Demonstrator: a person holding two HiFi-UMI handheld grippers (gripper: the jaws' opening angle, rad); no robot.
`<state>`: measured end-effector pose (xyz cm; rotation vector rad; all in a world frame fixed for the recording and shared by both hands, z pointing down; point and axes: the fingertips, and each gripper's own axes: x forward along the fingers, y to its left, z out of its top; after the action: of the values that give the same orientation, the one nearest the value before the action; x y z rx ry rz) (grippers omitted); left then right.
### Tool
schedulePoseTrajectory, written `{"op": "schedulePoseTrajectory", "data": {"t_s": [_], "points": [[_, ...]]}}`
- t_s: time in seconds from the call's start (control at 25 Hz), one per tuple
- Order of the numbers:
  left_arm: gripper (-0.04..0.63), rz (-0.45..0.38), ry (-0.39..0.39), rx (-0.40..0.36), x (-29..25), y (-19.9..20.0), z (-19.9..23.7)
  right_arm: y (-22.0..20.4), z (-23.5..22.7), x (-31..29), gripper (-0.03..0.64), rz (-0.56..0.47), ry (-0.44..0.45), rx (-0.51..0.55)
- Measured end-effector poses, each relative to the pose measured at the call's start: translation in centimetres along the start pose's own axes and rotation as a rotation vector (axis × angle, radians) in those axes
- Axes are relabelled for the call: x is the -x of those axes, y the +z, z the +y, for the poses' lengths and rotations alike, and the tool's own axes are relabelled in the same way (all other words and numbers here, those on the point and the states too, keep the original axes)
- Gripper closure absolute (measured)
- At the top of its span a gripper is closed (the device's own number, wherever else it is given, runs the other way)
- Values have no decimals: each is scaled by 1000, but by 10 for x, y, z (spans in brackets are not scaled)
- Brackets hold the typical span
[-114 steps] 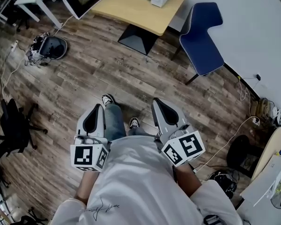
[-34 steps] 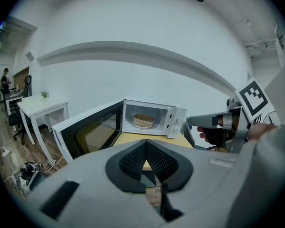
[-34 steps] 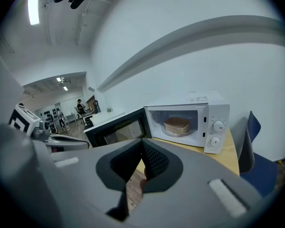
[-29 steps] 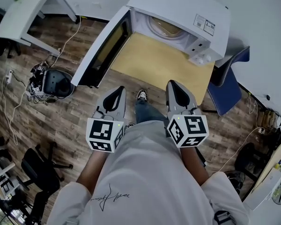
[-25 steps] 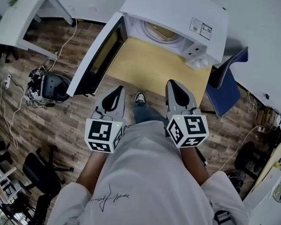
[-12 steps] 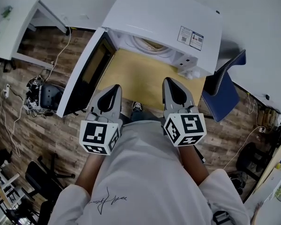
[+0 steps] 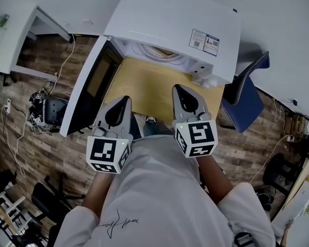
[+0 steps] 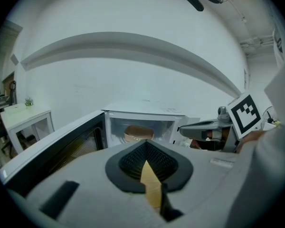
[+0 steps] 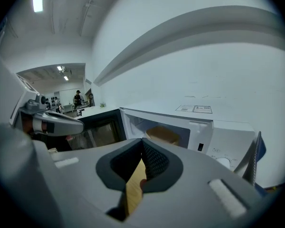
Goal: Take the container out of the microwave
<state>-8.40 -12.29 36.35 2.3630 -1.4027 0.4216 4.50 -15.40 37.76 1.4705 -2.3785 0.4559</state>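
The white microwave stands on a light wooden table with its door swung open to the left. Inside it sits a tan, round container, whose edge shows from above as the container and more plainly as the container. My left gripper and right gripper hover side by side over the table's near edge, short of the opening. Both are shut with nothing in them; the left gripper and the right gripper point at the cavity.
A blue chair stands right of the table. A white desk is at the far left, with cables and a dark round object on the wooden floor. A black office chair sits lower left.
The microwave and table have come nearer as the person walked up. Both grippers moved forward, from over the floor to over the table's near edge. Jaws stayed shut.
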Motion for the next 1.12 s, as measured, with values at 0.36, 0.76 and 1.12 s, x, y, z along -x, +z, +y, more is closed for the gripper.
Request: {"op": "schedulePoseTrajectory", "data": {"t_s": [0.36,0.76,1.12], "points": [[603,-9,-42,22,-12,9,1,-5,-11,-26,606,38,-52,90],[603,-4,-30,62,-20,7,17,-19,-19,-63,583,119,-81,228],[602,26,-63,57,-25,2,15,-29,-23,-90,560,184,-105,367]]}}
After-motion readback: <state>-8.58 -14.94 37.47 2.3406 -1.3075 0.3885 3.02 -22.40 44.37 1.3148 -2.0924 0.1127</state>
